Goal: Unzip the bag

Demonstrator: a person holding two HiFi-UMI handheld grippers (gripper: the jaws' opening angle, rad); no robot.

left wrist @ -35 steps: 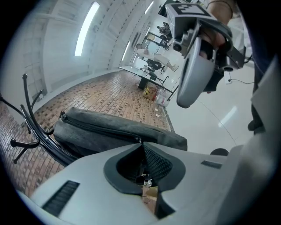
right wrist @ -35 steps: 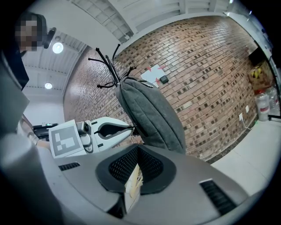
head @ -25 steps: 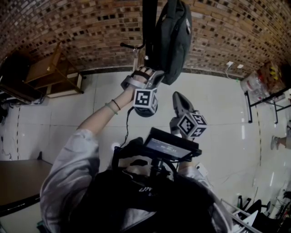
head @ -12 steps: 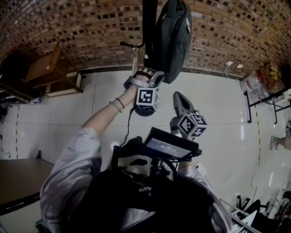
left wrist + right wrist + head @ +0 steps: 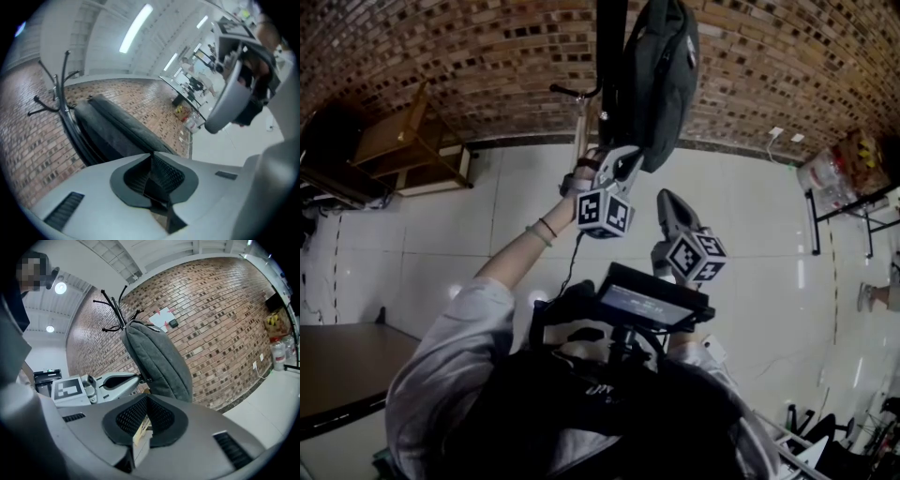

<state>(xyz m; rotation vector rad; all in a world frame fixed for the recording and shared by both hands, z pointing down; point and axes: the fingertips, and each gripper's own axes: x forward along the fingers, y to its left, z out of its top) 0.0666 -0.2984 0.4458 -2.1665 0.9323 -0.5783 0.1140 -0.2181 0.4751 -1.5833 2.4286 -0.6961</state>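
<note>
Right tongs (image 5: 147, 399): nearest me, held low and back from the work; pads together at the tips, nothing between them; idle, well apart from the bag.
Left tongs (image 5: 151, 156): raised on an outstretched arm to the bag's lower edge; the jaws have just been easing open, yet the pads read as all but together; I see nothing between them in their own view.
Small dark tab (image 5: 140, 379): right at the left tongs' tip in the right gripper view; I take it for the zip pull; whether it is pinched or only touched I cannot tell.
Grey fabric backpack (image 5: 661, 80): hanging clear of the floor, just beyond the left tongs; I see no gaping mouth, so I judge the unzipping barely begun.
Black metal coat stand (image 5: 610, 56): thin pole just behind the bag; the bag hangs from it alone.
Red-brown brick wall (image 5: 787, 66): farthest back; no concern.
Risk, grip: with the jaws slackening, the pull may slip free; I would then be dragging on nothing.
Risk, swing: nothing steadies the bag; a tug could swing or lift it instead of running the slider; the idle right tongs could brace it.
Risk, stand: a hard pull could rock the slim pole or unhook the bag.
</note>
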